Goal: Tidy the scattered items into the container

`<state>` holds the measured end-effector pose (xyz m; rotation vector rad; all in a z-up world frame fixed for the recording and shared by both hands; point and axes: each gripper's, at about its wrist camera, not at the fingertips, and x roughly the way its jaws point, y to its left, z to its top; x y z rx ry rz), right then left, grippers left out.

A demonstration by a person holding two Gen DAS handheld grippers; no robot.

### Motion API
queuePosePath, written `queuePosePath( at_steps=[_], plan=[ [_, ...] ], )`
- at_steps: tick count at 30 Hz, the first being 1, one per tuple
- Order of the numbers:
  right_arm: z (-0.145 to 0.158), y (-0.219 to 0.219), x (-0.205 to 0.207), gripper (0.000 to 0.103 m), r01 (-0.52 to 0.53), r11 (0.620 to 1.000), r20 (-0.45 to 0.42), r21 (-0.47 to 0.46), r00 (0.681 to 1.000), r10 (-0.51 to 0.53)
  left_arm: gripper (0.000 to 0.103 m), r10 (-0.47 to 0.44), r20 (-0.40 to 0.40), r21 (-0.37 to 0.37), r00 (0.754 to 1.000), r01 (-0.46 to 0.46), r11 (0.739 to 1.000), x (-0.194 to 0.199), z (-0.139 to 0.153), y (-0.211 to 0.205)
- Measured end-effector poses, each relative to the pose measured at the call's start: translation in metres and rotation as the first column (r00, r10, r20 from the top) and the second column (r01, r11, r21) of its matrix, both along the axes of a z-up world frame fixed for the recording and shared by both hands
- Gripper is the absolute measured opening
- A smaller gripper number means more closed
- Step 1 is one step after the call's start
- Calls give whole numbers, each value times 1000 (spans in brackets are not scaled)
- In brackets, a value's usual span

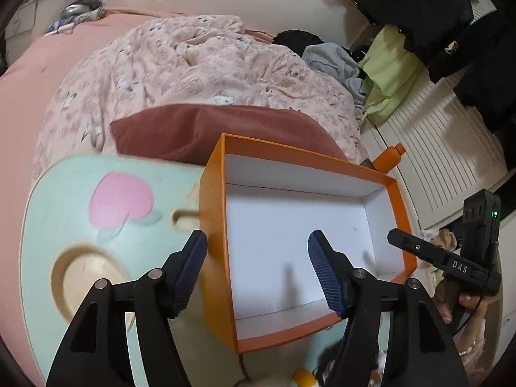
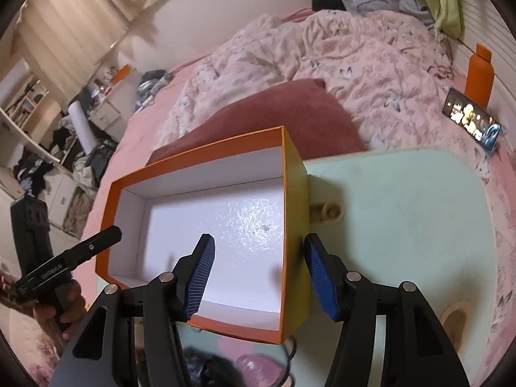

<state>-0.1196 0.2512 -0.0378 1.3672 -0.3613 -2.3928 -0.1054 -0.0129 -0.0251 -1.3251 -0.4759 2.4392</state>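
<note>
An open orange box with a white, empty inside stands on a mint-green lap tray. My left gripper is open and straddles the box's left wall, one finger inside, one outside. In the right wrist view the same box is seen from the other side. My right gripper is open and straddles its right wall. Dark and pink small items lie blurred on the tray in front of the box, under the grippers. A yellow-and-white item shows at the bottom edge.
The tray rests on a bed with a pink patterned duvet and a dark red pillow. An orange bottle and a phone lie on the bed. Clothes pile by a white headboard.
</note>
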Motion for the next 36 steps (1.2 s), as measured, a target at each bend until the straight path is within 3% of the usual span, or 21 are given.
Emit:
queuePosePath(
  at_steps=[6,9,12,17,22,26,30,32,34,36],
  plan=[
    [-2,7,-13,58,12,1000,8,-23,1000,-12,65,10,0,62,1000,-10,998,-17,-1,-4],
    [13,13,-1,58,40,999,-59,5,997,-40,65,25,-7,115,1000,-24,993,-12,6,-16],
    [35,17,20,58,59,997,-136,40,989,-53,65,86,-58,101,995,-79,992,7,26,-36],
    [55,7,78,60,34,997,-181,75,983,-20,66,111,-98,40,989,-108,993,61,49,-48],
    [32,-24,160,60,-13,980,-97,196,995,33,66,22,-30,-46,999,-24,999,132,39,-25],
    [4,-36,209,60,-5,973,-51,231,999,17,66,11,5,-117,1000,-11,993,183,22,-9],
    [-34,-49,241,59,10,954,27,300,999,-18,66,-10,37,-167,999,16,986,216,3,4],
    [-46,-52,245,57,-20,957,82,288,997,-4,66,-34,76,-128,997,44,991,227,-12,13],
    [-46,-47,246,57,8,954,73,300,997,-31,66,-61,122,-137,991,77,988,239,-32,26],
    [-47,-49,247,57,9,946,70,325,997,-33,66,-55,113,-142,992,71,987,246,-37,28]
  ],
)
